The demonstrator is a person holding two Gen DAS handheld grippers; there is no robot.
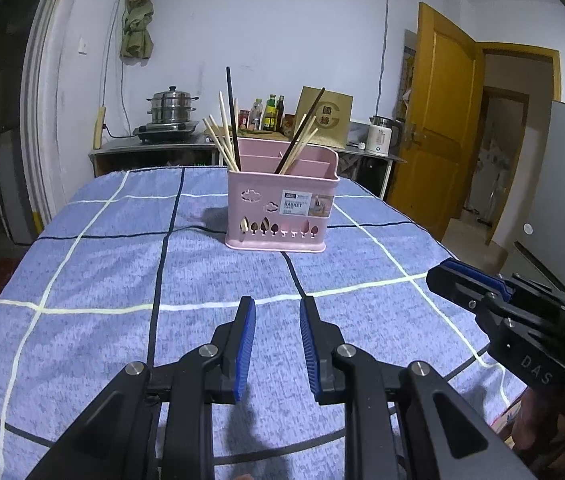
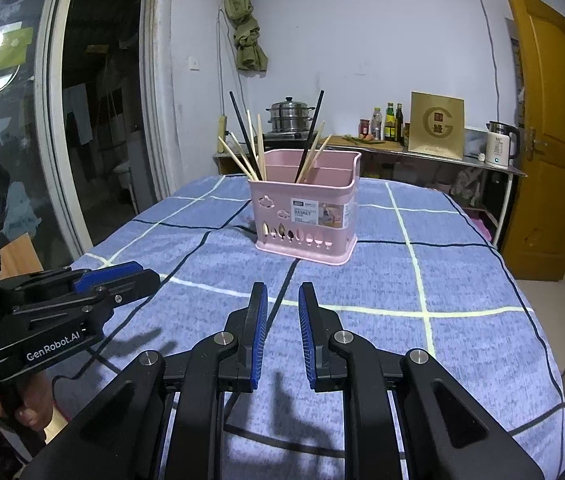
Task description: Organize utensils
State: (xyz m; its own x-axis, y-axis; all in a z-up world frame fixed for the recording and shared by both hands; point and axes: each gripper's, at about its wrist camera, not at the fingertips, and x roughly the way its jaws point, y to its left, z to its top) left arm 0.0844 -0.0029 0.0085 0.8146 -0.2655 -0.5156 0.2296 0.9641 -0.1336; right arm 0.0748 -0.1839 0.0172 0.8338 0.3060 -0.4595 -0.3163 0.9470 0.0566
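While both grippers hang back empty, the chopsticks stand sorted in the basket.

The left gripper (image 1: 277, 312) and right gripper (image 2: 282, 298) hover low over the near part of the cloth (image 1: 122, 280), side by side, each with its blue pads parted and nothing between them. The pink basket (image 1: 282, 208) sits well apart from both, toward the far middle of the table, and no utensil lies loose on the cloth that shows. One bunch of chopsticks (image 1: 224, 140) leans in the basket's left compartment, a second bunch (image 1: 300, 136) in the next one, pale and dark sticks mixed in each. I judge the sorting done or nearly so: the tools sit released and withdrawn because nothing visible is left to pick up.
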